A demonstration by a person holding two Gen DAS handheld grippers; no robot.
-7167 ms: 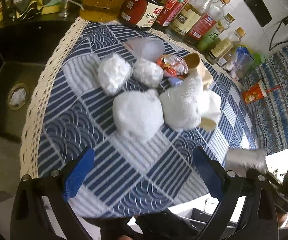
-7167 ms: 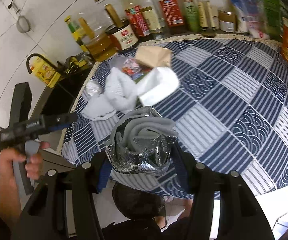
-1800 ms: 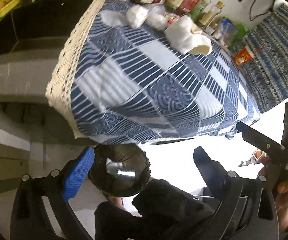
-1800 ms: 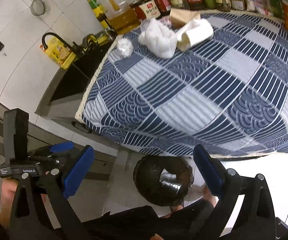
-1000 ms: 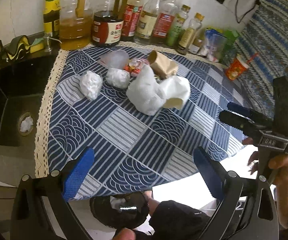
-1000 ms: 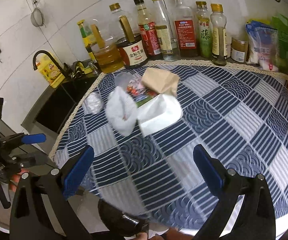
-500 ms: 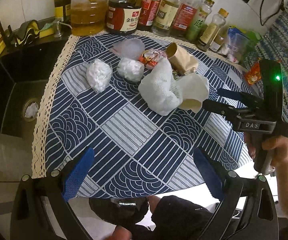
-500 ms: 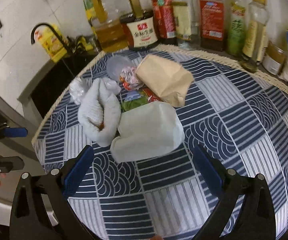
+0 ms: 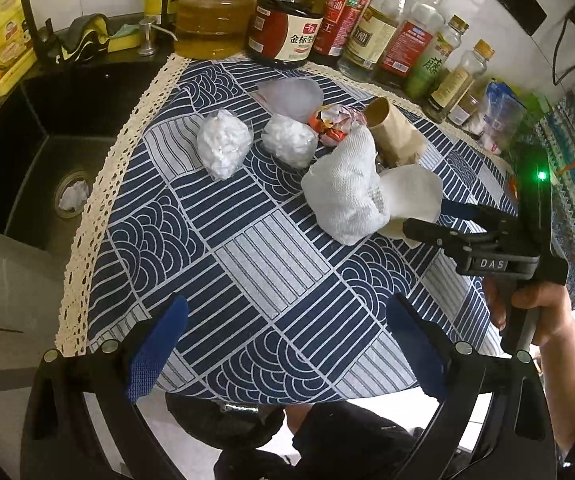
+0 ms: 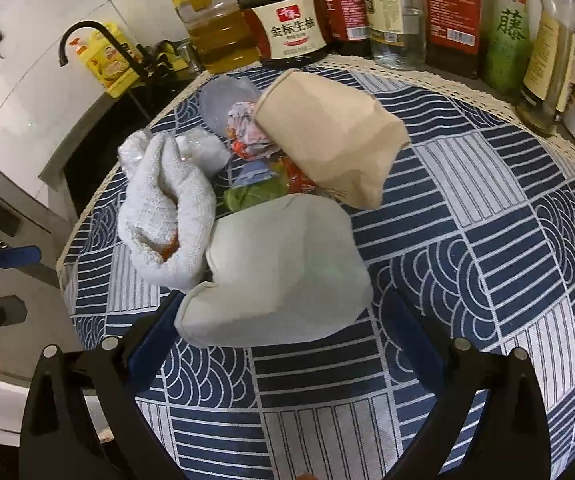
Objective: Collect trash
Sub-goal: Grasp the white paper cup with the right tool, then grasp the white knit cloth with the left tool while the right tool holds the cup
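Note:
A pile of trash lies on the blue patterned tablecloth [image 9: 271, 264]: a flattened white paper cup [image 10: 283, 268], a white cloth wad [image 10: 167, 216], a brown paper bag [image 10: 331, 140], crumpled wrappers [image 10: 247, 128] and two plastic-wrapped white balls [image 9: 223, 144]. My right gripper [image 10: 283, 316] stands open with its blue pads on either side of the near end of the white cup [image 9: 411, 196]. In the left wrist view that right gripper [image 9: 431, 220] reaches in from the right to the cup. My left gripper [image 9: 283, 340] hangs open over the table's near edge, nothing between its fingers.
Oil and sauce bottles [image 9: 287, 28] line the back of the table. A black sink [image 9: 27, 152] lies to the left with a faucet [image 10: 99, 44]. Part of a dark bin [image 9: 223, 420] shows under the table's near edge. A hand [image 9: 535, 304] holds the right gripper's handle.
Both grippers rose from the bin below the table back over it. The right gripper advanced toward the white cup until its pads flank the cup. The left gripper edged closer.

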